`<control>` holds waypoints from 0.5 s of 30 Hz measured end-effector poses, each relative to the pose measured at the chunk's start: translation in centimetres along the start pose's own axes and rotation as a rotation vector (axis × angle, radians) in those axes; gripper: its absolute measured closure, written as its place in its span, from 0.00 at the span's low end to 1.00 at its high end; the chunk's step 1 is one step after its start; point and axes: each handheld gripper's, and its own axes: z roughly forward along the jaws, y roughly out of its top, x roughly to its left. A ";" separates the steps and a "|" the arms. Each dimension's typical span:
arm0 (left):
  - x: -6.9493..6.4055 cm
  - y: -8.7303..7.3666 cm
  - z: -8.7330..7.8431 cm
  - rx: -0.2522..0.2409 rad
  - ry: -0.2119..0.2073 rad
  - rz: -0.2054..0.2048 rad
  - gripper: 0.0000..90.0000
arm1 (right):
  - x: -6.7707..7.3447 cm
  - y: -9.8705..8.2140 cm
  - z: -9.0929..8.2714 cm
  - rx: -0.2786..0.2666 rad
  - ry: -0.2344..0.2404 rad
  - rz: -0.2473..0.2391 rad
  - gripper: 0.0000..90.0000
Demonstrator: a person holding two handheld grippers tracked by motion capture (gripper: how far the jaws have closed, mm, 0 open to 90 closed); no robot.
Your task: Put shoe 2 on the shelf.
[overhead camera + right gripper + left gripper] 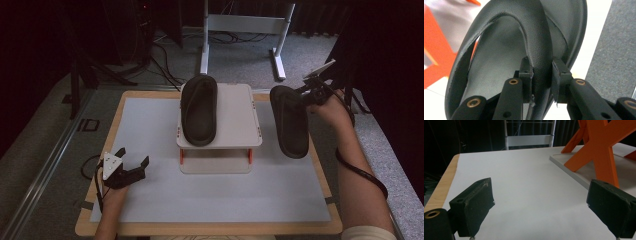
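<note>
right gripper view has the held slipper (506,55) right up close: the jaws of the right gripper (542,75) are pinched nearly shut on the raised edge of its black strap, one pad on each side, and the sole runs away from the camera. seen from the high view, this slipper (290,121) hangs in the air just past the right edge of the small white stand (235,116), clear of the surface (210,192), its long axis running roughly front to back and its near end tilted down. the right gripper (306,95) grips it at the far end, so the slipper lies toward the person and to the left of those jaws.

the other slipper (199,109) already lies on the left half of the stand's top, long axis also front to back, and the right half of the top is bare. that gap, just left of the held slipper, is what the next move would seem to turn on (a short carry sideways and down, keeping the two parallel). the right forearm reaches up along the right edge, hand raised and wrist bent inward.

the left gripper (131,167) rests low near the front left corner, well apart from both slippers, its jaws wide open and holding nothing; its own view looks across bare white toward the stand's orange legs (599,150).
</note>
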 end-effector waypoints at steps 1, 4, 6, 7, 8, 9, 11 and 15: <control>0.0 0.0 0.0 0.000 0.000 0.002 0.08 | 0.3 0.3 -0.5 -0.003 -0.002 -0.001 0.82; 0.0 0.0 0.0 0.001 0.000 0.002 0.08 | 0.9 1.0 -1.4 -0.014 -0.017 -0.002 0.82; 0.0 0.0 0.0 0.001 0.000 0.002 0.08 | 1.3 1.5 -2.0 -0.016 -0.018 -0.006 0.82; 0.0 0.0 0.0 0.001 0.001 0.003 0.08 | 1.5 1.7 -2.2 -0.020 -0.018 -0.005 0.82; 0.0 0.0 0.0 0.001 0.000 0.002 0.08 | 1.7 1.9 -2.4 -0.022 -0.015 -0.004 0.82; 0.0 0.0 0.0 0.001 0.001 0.002 0.08 | 1.9 2.1 -2.6 -0.021 -0.009 -0.006 0.82; 0.0 0.0 0.0 0.001 0.001 0.003 0.08 | 2.4 2.5 -2.9 -0.022 -0.003 -0.008 0.82; 0.0 0.0 0.0 0.001 0.001 0.004 0.08 | 3.5 3.2 -3.3 -0.026 0.002 -0.019 0.82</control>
